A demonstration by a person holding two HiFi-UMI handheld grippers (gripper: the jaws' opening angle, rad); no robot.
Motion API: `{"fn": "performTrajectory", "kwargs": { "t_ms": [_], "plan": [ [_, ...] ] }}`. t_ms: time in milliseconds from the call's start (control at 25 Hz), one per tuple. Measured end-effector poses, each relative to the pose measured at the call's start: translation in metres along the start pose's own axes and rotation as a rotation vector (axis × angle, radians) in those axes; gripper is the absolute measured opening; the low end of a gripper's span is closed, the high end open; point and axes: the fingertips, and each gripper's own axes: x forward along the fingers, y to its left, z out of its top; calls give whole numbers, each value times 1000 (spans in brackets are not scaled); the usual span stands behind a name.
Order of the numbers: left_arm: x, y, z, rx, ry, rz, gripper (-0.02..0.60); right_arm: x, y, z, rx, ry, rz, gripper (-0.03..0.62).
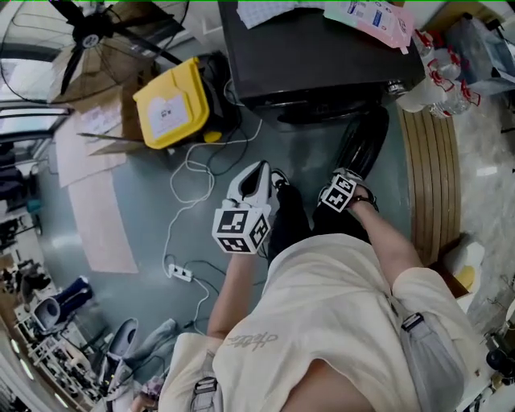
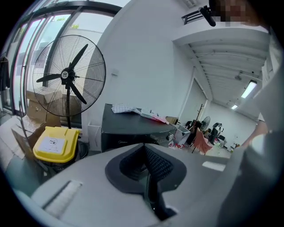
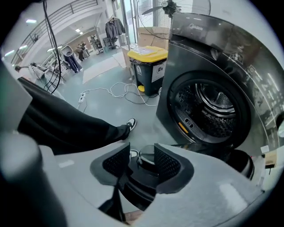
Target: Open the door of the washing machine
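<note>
The black washing machine [image 1: 314,56] stands at the top of the head view. Its round door [image 1: 362,141] is swung out towards me, and the right gripper view looks into the bare drum [image 3: 208,111]. My right gripper [image 1: 348,179] points steeply down at the door's outer edge. In its own view the right gripper [image 3: 141,159] straddles the dark, shiny door rim [image 3: 142,177], with a gap showing beside the left pad. My left gripper [image 1: 257,173] hangs left of the door, clear of it. The left gripper [image 2: 144,153] has its pads together on nothing, facing the machine [image 2: 128,128].
A yellow-lidded bin [image 1: 173,100] and a standing fan [image 1: 88,32] are left of the machine. A white cable and power strip [image 1: 181,273] trail over the floor. Cloth and a pink packet [image 1: 374,20] lie on top. A curved wooden platform [image 1: 430,177] runs along the right.
</note>
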Motion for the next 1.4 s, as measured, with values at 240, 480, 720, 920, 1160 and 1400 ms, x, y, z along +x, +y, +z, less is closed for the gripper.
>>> {"fn": "performTrajectory", "kwargs": {
  "t_ms": [240, 480, 720, 920, 1160, 1400],
  "plan": [
    [-1, -21, -1, 50, 16, -17, 18, -8, -2, -40, 185, -18, -12, 189],
    [13, -49, -9, 84, 49, -66, 18, -16, -19, -83, 320, -29, -62, 189],
    [25, -80, -8, 137, 75, -121, 18, -29, -46, -118, 470, -61, -114, 189],
    [36, -93, -8, 161, 92, -141, 18, -37, -65, -142, 527, -59, -144, 189],
    [69, -106, -14, 153, 163, -217, 17, -48, -90, -173, 646, -11, -161, 192],
    [116, -108, 10, 182, 166, -312, 18, -62, -130, -184, 783, -32, -211, 192]
  ]
}}
